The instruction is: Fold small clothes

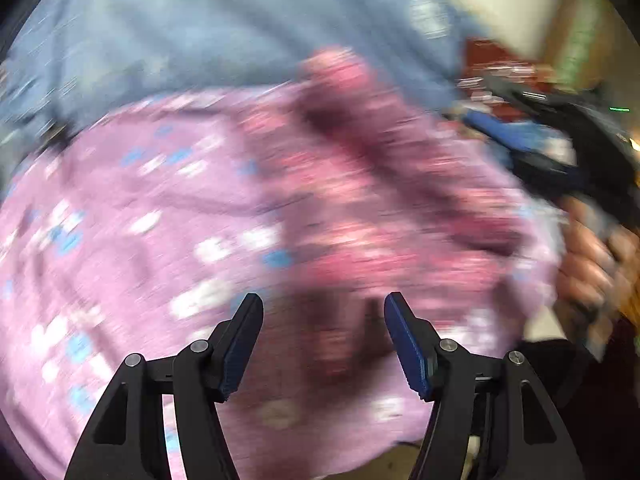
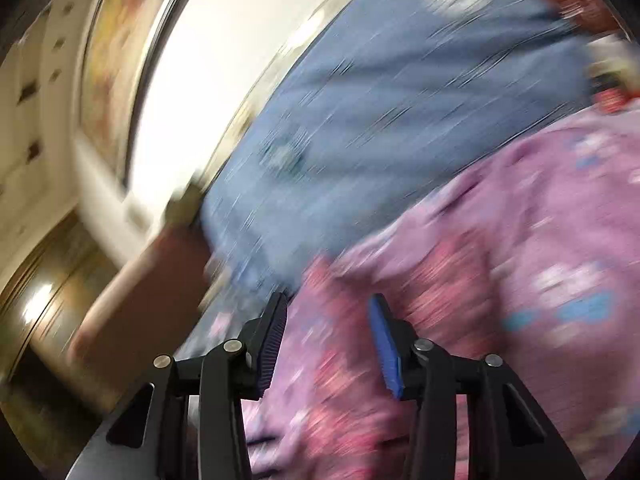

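A small pink garment [image 1: 224,216] with white and blue prints lies spread on a blue sheet [image 1: 208,40]; a darker pink-red part [image 1: 360,168] runs across its middle. Both views are motion-blurred. My left gripper [image 1: 323,304] is open and empty just above the garment. My right gripper [image 2: 329,306] is open over the garment's [image 2: 520,248] left edge, where it meets the blue sheet [image 2: 400,112]. The right gripper also shows in the left wrist view [image 1: 552,148], held by a hand at the garment's right side.
The blue sheet covers a bed. A white wall [image 2: 192,80] and a cream cabinet [image 2: 40,128] stand beyond its edge. Dark red furniture [image 1: 496,60] stands at the far right. The person's hand [image 1: 588,256] is at the right.
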{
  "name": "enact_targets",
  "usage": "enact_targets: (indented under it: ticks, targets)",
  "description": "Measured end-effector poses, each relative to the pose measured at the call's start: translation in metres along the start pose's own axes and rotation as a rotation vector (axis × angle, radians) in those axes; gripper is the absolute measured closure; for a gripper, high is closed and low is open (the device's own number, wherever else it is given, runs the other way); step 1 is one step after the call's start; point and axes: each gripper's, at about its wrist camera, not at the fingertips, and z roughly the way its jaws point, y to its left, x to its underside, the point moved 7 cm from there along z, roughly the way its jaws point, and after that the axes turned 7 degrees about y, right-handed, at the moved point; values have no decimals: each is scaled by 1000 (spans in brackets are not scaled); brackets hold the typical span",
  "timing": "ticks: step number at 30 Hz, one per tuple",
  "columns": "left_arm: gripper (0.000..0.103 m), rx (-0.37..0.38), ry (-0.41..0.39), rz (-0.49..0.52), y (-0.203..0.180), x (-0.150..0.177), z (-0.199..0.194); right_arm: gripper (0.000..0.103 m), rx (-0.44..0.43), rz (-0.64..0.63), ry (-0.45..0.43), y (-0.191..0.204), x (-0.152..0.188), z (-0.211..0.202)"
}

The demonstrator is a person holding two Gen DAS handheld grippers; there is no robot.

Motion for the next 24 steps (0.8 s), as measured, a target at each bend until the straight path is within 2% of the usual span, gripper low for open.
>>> enact_targets:
  ticks: [2, 4, 5, 8, 9, 10, 13, 14, 15, 16, 20, 23, 24]
  targets:
    - [42, 9, 25, -59, 6, 7, 7, 63, 73, -44, 107, 8, 12, 34]
    - [42, 23, 41, -82, 2, 10, 20, 70, 221, -60, 164, -1, 18, 57]
    - [41, 13, 46, -74, -3, 10, 25, 74, 270, -32, 157, -11, 15, 59]
    - [41, -23, 54, -52, -5, 10, 33, 75, 378, 240, 28, -74, -3, 24]
    - [40, -22, 54, -51, -5, 10, 36, 72, 389, 361, 6, -99, -2, 7]
    - [40, -19, 56, -54, -5, 13, 38, 72, 389, 420, -3, -113, 1, -4]
    - [41, -12, 48, -62, 0, 10, 32, 67, 337, 493, -83, -127, 9, -47]
    - [41, -7, 31, -58, -3, 6, 28, 60, 315, 502, -115, -127, 11, -60]
    - [41, -2, 16, -53, -4, 4, 24, 49, 295, 515, -136, -128, 14, -72]
    - [41, 4, 5, -51, -5, 4, 17, 45, 279, 524, -144, -129, 18, -81]
    - [40, 34, 2, -69, -10, 8, 8, 43, 239, 518, -68, -121, 28, -78]
    - [40, 99, 34, -127, -1, 14, 15, 43, 282, 465, 24, -110, 45, -57]
    - [40, 103, 45, -143, 3, 14, 17, 45, 329, 433, 53, -107, 50, -49]
